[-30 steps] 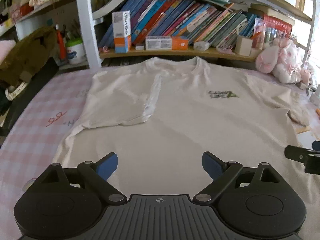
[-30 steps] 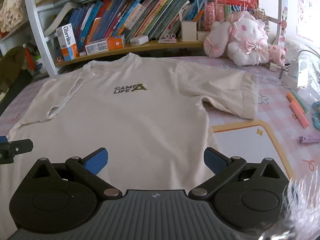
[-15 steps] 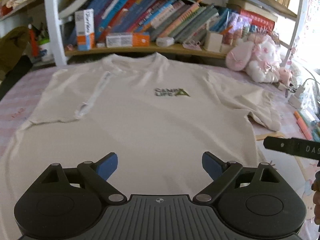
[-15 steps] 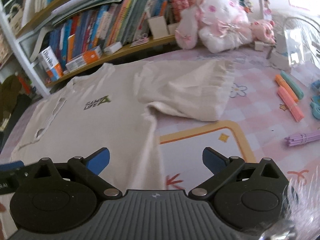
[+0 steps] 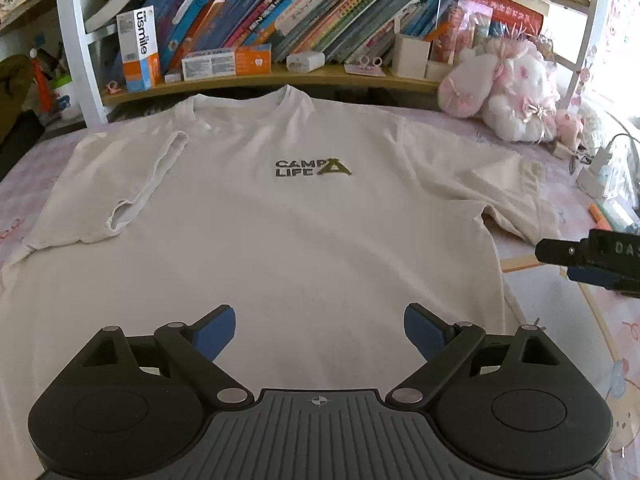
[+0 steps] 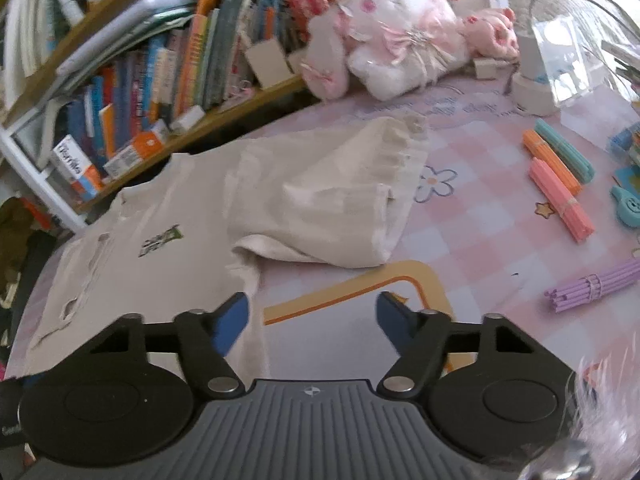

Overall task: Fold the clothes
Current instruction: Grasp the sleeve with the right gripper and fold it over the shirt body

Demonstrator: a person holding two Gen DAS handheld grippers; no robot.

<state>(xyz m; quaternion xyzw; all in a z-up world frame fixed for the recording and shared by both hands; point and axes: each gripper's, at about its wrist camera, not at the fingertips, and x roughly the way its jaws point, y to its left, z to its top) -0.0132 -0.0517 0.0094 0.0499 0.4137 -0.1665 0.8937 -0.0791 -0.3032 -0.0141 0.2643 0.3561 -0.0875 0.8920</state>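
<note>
A cream T-shirt (image 5: pixel 280 224) with a "CAMP LIFE" print lies flat, front up, on the pink checked table. Its left sleeve (image 5: pixel 120 184) is folded in over the body. Its right sleeve (image 6: pixel 328 208) lies spread out to the side. My left gripper (image 5: pixel 319 330) is open and empty above the shirt's lower middle. My right gripper (image 6: pixel 313 318) is open and empty, above the shirt's right side edge, just below the spread sleeve; it also shows in the left wrist view (image 5: pixel 592 256) at the right.
A low bookshelf (image 5: pixel 280 76) with books and boxes runs along the table's far edge. Pink plush toys (image 6: pixel 400 32) sit at the far right. Coloured stick bundles (image 6: pixel 560 184) and a white charger (image 6: pixel 536 92) lie right of the shirt.
Both grippers have swung to the right. The right gripper now looks at the spread right sleeve, and its jaws have narrowed slightly. The shirt has not moved.
</note>
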